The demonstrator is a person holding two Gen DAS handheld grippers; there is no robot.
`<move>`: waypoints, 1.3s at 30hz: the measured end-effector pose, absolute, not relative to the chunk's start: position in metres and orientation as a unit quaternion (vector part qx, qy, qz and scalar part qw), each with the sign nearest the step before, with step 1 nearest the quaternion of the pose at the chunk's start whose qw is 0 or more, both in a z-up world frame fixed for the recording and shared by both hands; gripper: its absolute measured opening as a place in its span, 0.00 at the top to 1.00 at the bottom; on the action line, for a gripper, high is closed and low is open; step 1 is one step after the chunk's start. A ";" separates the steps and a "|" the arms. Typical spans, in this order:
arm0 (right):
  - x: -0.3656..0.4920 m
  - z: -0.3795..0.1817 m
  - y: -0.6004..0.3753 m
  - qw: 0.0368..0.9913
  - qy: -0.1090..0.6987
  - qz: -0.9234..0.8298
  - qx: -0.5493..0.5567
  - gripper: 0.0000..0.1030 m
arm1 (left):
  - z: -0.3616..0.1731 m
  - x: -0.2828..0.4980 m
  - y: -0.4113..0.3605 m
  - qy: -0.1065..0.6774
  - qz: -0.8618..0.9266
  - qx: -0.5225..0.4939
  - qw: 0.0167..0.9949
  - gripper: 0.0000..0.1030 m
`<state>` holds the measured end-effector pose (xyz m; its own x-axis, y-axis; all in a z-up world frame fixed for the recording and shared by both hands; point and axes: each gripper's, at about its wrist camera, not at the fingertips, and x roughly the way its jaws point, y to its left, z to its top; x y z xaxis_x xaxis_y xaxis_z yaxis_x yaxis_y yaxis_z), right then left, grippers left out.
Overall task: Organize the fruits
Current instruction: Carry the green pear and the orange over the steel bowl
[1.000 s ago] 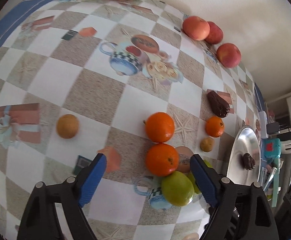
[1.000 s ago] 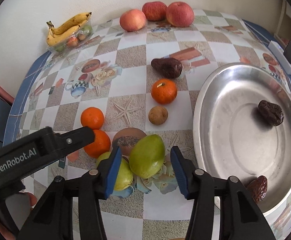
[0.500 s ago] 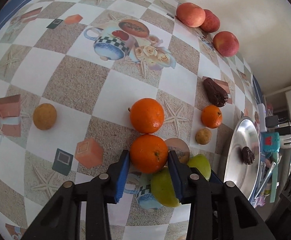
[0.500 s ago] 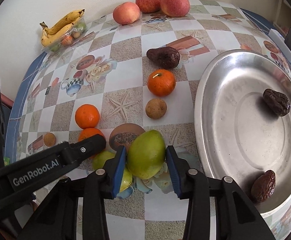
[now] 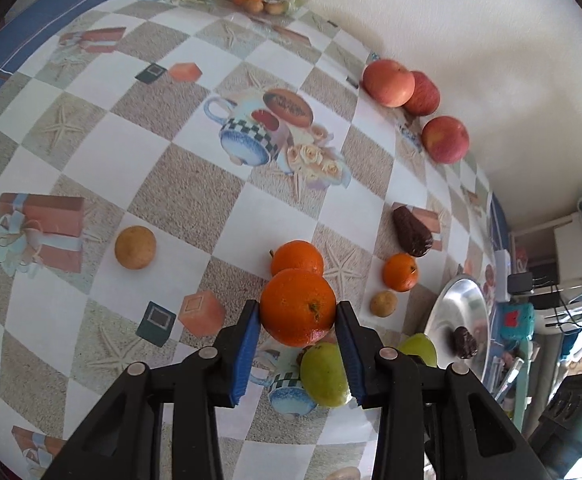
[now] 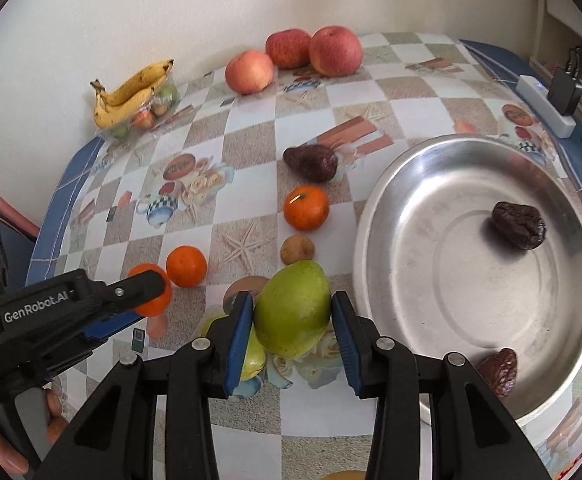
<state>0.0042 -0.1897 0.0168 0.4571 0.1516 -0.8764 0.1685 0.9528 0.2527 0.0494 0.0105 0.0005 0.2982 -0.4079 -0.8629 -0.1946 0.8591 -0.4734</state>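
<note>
Up close, the left hand-held gripper (image 5: 297, 318) pinched a round orange (image 5: 297, 306) between its blue pads, the fruit apparently off the checkered, picture-printed surface (image 5: 91, 128). The right hand-held gripper (image 6: 292, 314) was clamped on a green pear-shaped fruit (image 6: 293, 308), both pads touching its sides. A second green fruit (image 6: 253, 354) lay just below and left of it, partly hidden by the right gripper's left finger. Just beyond the held orange sat another orange (image 5: 297, 258) on the surface. Further right in the right wrist view, a small tan round fruit (image 6: 297, 249), then a smaller orange (image 6: 306, 207), then a dark brown wrinkled fruit (image 6: 311, 162) lined up beside a large round steel tray (image 6: 471, 380). That tray held two dark dates (image 6: 519, 224), well apart. A lone tan fruit (image 5: 135, 247) sat off left. Farthest, by the wall: three red apples (image 6: 335, 50) and a bunch of yellow bananas (image 6: 131, 94).
</note>
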 end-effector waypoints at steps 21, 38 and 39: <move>-0.024 0.024 -0.276 0.833 0.496 -0.116 0.214 0.59 | 0.013 0.029 -0.068 0.585 -0.147 -0.180 0.777 0.61; -0.045 0.020 -0.322 0.822 0.495 -0.157 0.235 0.59 | 0.012 0.002 -0.144 0.577 -0.228 -0.110 0.776 0.60; -0.046 0.020 -0.323 0.821 0.497 -0.158 0.233 0.59 | 0.012 0.000 -0.147 0.577 -0.230 -0.107 0.776 0.60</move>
<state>-0.0457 -0.3232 0.0197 0.4568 -0.0279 -0.8891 0.4915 0.8410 0.2262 0.0004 -0.1467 0.0119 0.2272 -0.4812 -0.8466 0.2338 0.8709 -0.4323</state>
